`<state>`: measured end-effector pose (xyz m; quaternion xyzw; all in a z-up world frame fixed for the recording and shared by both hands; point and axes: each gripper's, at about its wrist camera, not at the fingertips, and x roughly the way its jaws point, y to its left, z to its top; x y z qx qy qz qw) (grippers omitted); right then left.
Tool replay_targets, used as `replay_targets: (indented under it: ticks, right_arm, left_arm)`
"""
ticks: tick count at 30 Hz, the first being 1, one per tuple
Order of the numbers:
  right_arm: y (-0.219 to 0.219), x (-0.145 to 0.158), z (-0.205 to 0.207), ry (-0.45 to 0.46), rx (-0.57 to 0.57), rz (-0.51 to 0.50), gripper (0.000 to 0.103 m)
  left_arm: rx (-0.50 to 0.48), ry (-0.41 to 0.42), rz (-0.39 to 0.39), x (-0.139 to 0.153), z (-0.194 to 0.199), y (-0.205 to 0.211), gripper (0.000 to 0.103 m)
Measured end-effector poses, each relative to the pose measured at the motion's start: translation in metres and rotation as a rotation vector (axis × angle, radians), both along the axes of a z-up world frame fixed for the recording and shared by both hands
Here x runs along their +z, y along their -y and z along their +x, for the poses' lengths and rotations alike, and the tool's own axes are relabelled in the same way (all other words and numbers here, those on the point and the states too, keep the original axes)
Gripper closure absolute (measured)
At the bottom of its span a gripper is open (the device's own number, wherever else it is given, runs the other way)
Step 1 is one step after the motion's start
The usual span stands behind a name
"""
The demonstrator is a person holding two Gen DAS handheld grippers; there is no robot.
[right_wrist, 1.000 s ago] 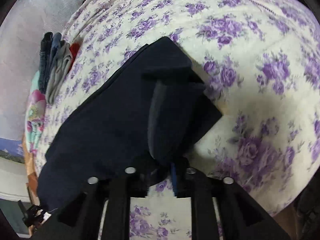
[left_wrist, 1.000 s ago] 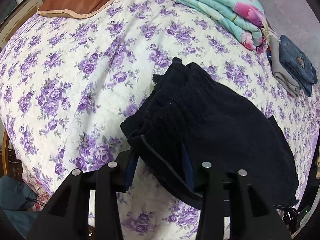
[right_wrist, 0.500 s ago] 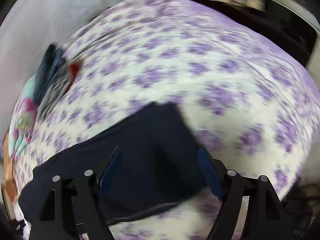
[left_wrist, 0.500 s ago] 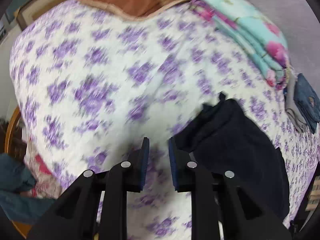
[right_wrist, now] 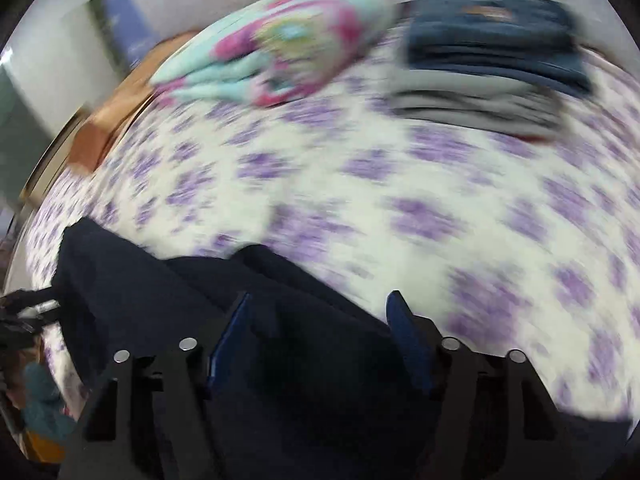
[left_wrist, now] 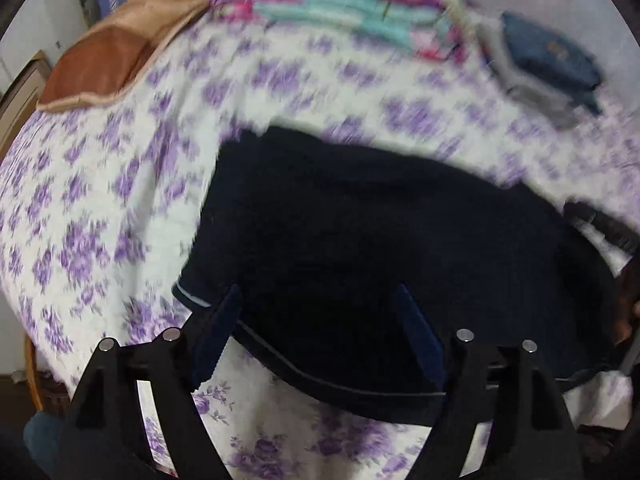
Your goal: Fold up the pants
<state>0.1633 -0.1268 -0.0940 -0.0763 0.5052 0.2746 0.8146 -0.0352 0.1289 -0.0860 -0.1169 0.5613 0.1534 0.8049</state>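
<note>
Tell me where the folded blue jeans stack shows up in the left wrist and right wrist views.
Left wrist: folded blue jeans stack at upper right, on the bed.
Right wrist: folded blue jeans stack at top right.
Shared landmark: the turquoise floral quilt lies just left of it.

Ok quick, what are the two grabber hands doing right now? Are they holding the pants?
Left gripper: jaws apart and opening, above the dark pants, holding nothing.
Right gripper: jaws apart but closing, pants below them, not gripped.
</note>
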Motion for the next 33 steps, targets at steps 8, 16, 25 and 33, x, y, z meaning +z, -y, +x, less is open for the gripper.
replay_targets:
  ticks: [8, 16, 25, 33]
  right_arm:
    - [-0.051, -0.026, 0.017, -0.111, 0.135, -0.049, 0.058]
    - [-0.061, -0.008, 0.017, -0.038, 0.218, -0.061, 0.091]
    - [-0.072, -0.037, 0.032, 0.045, 0.178, -0.179, 0.076]
    - [0.011, 0.010, 0.006, -0.046, -0.012, 0.059, 0.056]
  left_arm:
    - [0.058, 0.043, -0.064, -0.005, -0.012, -0.011, 0.030]
    - [0.091, 0.038, -0.129, -0.015, -0.015, -0.023, 0.030]
    - [0.026, -0.019, -0.039, -0.019, 0.003, -0.013, 0.028]
    - [0.054, 0.047, -0.028, 0.007, -0.001, -0.020, 0.015]
